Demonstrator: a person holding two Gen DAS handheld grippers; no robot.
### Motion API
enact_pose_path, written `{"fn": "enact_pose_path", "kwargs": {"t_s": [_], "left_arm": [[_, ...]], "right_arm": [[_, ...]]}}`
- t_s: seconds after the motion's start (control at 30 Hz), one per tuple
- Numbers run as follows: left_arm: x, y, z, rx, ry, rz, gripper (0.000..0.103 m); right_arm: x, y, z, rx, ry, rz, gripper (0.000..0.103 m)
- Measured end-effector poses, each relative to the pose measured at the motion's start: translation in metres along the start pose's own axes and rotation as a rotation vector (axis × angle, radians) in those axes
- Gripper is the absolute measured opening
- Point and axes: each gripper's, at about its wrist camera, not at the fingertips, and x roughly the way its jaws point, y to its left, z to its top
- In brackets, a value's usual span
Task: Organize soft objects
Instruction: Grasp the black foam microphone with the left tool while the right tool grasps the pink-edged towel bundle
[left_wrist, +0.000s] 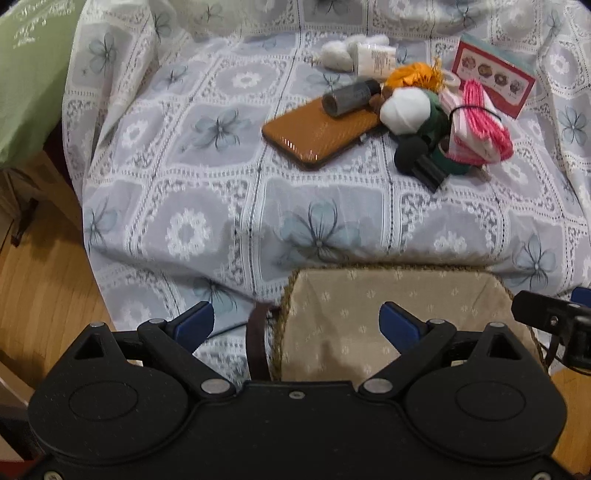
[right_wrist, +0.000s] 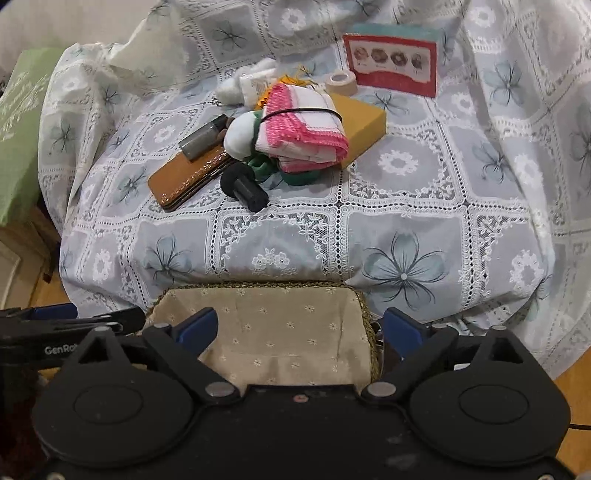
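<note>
Over the lined basket (right_wrist: 280, 325), both grippers, left (left_wrist: 297, 319) and right (right_wrist: 301, 325), are hanging wide apart, empty; reaching the banded pink cloth (right_wrist: 306, 127) amid the clutter beyond is calling for a centred pinch.

Black left gripper (left_wrist: 297, 319), right gripper (right_wrist: 301, 326); blue fingers (left_wrist: 194, 323), silver rivets

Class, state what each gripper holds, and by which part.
Nothing is held: left gripper and right gripper stand open above the lined basket.
</note>
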Motion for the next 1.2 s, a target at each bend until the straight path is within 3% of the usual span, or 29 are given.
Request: {"fn": "enact_pose_path", "kwargs": {"t_s": [0.37, 0.6, 0.83, 1.0, 1.2], "left_arm": [[0.002, -0.001, 0.037, 0.021, -0.118, -0.041, 0.093], [0.014, -0.013, 0.062, 0.043, -0.152, -0.052, 0.093], [0.028, -0.051, 0.063, 0.277, -0.227, -0.178, 0.093], [0.045, -0.070, 0.069, 0.419, -0.274, -0.211, 0.093], [0.070, -0.085, 0.076, 0.541, -0.252, -0.272, 0.092]], "right_arm": [[0.009, -0.009, 0.051, 0.014, -0.079, 0.043, 0.077], [0.014, -0.008, 0.081, -0.011, -0.197, 0.011, 0.077], [0.014, -0.017, 0.099, 0.008, -0.222, 0.025, 0.077], [0.019, -0.028, 0.101, 0.044, -0.212, 0.026, 0.077], [0.026, -0.033, 0.102, 0.058, -0.197, 0.025, 0.077]]}}
